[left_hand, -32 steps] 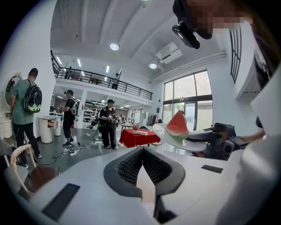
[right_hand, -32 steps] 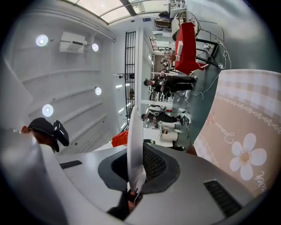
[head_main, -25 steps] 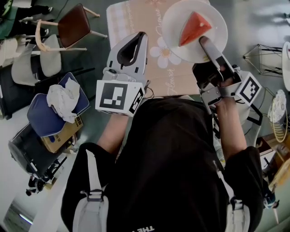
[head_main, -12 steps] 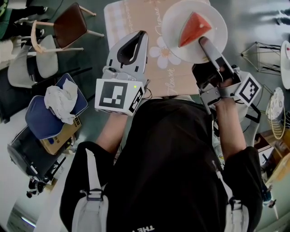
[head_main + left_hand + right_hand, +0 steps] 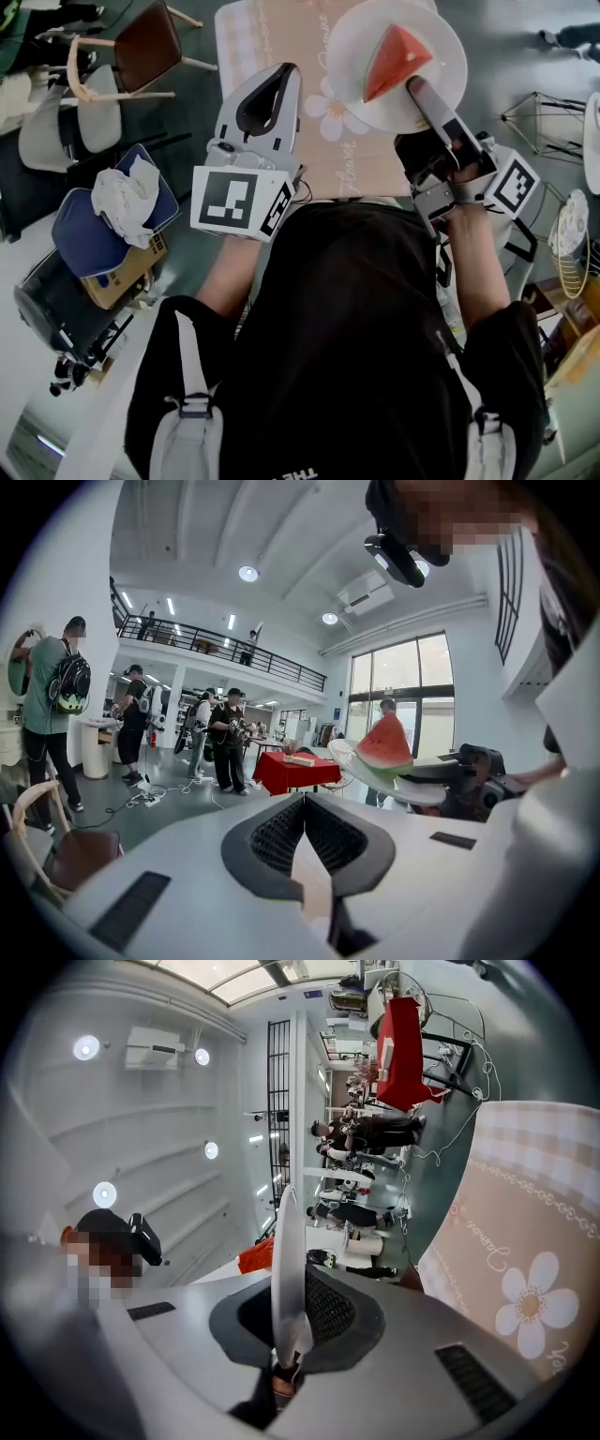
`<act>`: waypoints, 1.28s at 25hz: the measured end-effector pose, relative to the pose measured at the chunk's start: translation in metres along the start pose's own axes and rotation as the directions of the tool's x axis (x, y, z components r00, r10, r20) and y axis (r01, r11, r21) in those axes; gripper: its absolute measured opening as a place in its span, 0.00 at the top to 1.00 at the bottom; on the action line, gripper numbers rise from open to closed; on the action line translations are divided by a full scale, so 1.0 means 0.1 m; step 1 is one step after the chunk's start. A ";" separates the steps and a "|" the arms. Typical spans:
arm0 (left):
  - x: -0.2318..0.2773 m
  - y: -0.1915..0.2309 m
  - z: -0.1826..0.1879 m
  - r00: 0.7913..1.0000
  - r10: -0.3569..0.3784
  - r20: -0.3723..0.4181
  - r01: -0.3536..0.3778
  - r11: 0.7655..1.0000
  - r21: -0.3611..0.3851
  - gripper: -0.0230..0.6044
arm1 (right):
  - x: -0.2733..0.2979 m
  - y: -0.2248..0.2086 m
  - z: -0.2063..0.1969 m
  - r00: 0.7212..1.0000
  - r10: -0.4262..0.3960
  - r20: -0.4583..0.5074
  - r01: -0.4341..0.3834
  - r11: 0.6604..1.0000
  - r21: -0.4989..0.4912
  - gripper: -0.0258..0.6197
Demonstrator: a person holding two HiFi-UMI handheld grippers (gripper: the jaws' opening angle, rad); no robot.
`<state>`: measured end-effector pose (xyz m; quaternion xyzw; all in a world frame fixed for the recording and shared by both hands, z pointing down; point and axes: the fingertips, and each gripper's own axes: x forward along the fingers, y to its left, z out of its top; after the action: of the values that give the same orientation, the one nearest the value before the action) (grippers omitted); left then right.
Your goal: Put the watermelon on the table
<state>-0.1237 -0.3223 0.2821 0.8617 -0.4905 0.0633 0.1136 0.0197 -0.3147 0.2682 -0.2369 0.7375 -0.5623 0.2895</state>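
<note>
A red watermelon wedge (image 5: pixel 389 58) with a green rind lies on a white plate (image 5: pixel 441 42). The plate hangs above the far right part of the table (image 5: pixel 272 37), which wears a pink flowered cloth. My right gripper (image 5: pixel 418 90) is shut on the plate's near rim. In the right gripper view the plate (image 5: pixel 286 1241) stands edge-on between the jaws (image 5: pixel 289 1309). My left gripper (image 5: pixel 285 75) hovers left of the plate, shut and empty. From the left gripper view (image 5: pixel 305 803) the wedge (image 5: pixel 384 747) and plate (image 5: pixel 403 785) show at the right.
A brown-seated chair (image 5: pixel 141 42) stands left of the table, with pale chairs beyond it. A blue cushion with white cloth (image 5: pixel 122 202) rests on boxes at the left. Wire racks (image 5: pixel 553 122) stand at the right. Several people and a red-covered table (image 5: pixel 291 771) are farther off.
</note>
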 end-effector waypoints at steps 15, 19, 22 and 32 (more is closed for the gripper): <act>0.07 0.08 -0.19 0.998 0.054 -0.031 -0.055 0.998 -0.020 0.94 | 0.02 -0.27 0.02 0.997 -0.010 -0.074 0.012 0.999 0.033 0.93; 0.08 0.12 -0.28 0.997 0.064 -0.043 -0.065 0.998 -0.027 0.94 | 0.01 -0.37 -0.03 0.997 -0.017 -0.082 0.021 0.998 0.051 0.93; 0.11 0.13 -0.35 0.997 0.060 -0.054 -0.062 0.998 -0.030 0.94 | 0.01 -0.46 -0.05 0.996 -0.023 -0.084 0.029 0.998 0.065 0.93; 0.11 0.21 -0.65 0.992 0.083 -0.094 -0.089 0.994 -0.060 0.94 | -0.03 -0.76 -0.09 0.992 -0.062 -0.107 0.070 0.995 0.070 0.93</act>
<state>-0.1360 -0.3248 0.3496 0.8318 -0.5234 0.0917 0.1604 0.0174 -0.3256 0.3444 -0.2203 0.7221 -0.6101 0.2403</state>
